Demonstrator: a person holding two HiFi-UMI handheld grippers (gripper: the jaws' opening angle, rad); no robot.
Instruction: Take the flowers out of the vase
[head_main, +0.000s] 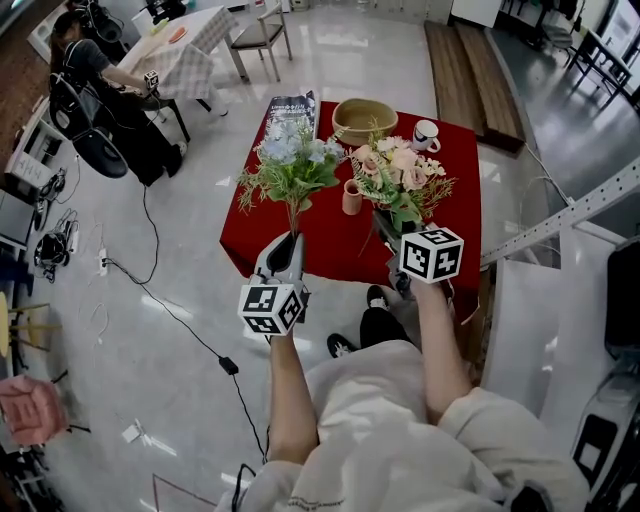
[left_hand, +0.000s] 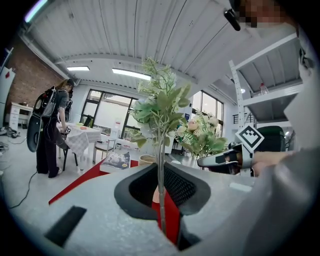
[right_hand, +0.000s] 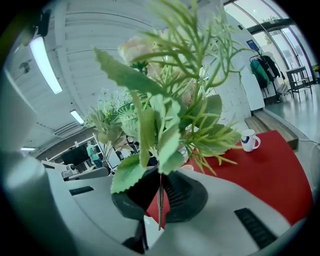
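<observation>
Slippage looked the main risk: each pair of tongs pinched one thin stem low down, so a top-heavy bunch could twist or slide free if the grip eased. The left tongs (left_hand: 161, 200) were clenched on the stem of the blue-white bunch (head_main: 290, 160), and the right tongs (right_hand: 159, 200) on the stem of the pink bunch (head_main: 400, 178). Both bunches stood upright above their tongs, clear of the vase (head_main: 352, 197). It stood between and just beyond the tongs on the red surface (head_main: 330, 250), seemingly empty and easily knocked over. Farther beyond, the bowl (head_main: 364, 120) looked empty, and the inside of the mug (head_main: 426, 135) could not be seen.
</observation>
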